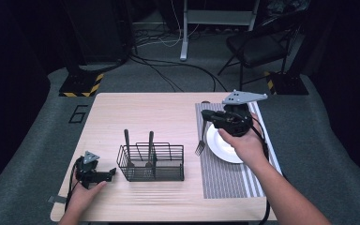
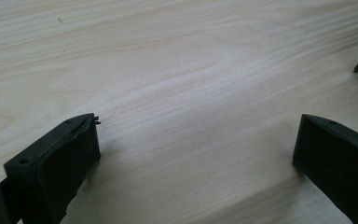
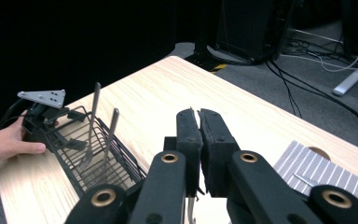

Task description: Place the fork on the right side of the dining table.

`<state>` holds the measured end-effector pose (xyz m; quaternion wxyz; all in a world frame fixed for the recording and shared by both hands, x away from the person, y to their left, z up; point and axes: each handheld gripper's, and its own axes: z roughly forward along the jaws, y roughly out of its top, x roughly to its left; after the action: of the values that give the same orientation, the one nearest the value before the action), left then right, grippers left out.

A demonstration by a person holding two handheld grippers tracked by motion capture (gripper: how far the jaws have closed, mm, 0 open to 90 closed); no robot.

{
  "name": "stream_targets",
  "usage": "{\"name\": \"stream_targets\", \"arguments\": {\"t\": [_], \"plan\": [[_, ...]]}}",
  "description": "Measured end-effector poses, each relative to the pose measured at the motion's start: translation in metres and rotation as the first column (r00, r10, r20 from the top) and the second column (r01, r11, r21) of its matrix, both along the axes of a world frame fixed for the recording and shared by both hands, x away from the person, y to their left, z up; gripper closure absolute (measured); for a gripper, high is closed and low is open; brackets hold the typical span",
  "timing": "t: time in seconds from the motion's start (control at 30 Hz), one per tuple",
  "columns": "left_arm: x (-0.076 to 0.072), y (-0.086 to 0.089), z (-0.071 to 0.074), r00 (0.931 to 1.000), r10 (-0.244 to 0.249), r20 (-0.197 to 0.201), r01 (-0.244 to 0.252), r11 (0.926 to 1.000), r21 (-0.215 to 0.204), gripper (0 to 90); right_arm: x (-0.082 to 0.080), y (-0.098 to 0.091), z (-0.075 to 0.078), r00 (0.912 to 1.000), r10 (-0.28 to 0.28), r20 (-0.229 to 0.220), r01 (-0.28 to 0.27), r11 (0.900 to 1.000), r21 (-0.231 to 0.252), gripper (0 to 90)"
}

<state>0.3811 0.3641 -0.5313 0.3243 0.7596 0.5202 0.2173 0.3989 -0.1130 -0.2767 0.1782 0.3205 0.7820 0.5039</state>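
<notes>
Right hand-held gripper hangs above the striped placemat with its jaws pressed together on the handle of a fork, which dangles tines-down just left of the white plate. In the right gripper view the two pads meet with only a thin sliver of metal showing below them, so the pinch looks narrow and high on the handle.

My judgement is that the fork could swing or slip out if the hand turns quickly, since little of the handle seems to be caught; a drop would land it on the placemat or clip the plate's rim. If it is headed for the black wire caddy, its tines could snag on the wires or knock the two utensils already standing upright inside.

Left hand-held gripper rests low at the near left of the surface, just beside the caddy's left end, jaws spread wide and holding nothing; bare wood lies between them.
</notes>
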Motion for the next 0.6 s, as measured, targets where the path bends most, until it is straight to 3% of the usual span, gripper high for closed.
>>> {"name": "stream_targets", "arguments": {"t": [0.6], "plan": [[0.000,0.000,0.000,1.0000,0.000,0.000,0.000,1.0000,0.000,0.1,-0.004,-0.020,-0.046,0.9964,-0.084,-0.013,0.083,0.9964,-0.013,86.8]]}}
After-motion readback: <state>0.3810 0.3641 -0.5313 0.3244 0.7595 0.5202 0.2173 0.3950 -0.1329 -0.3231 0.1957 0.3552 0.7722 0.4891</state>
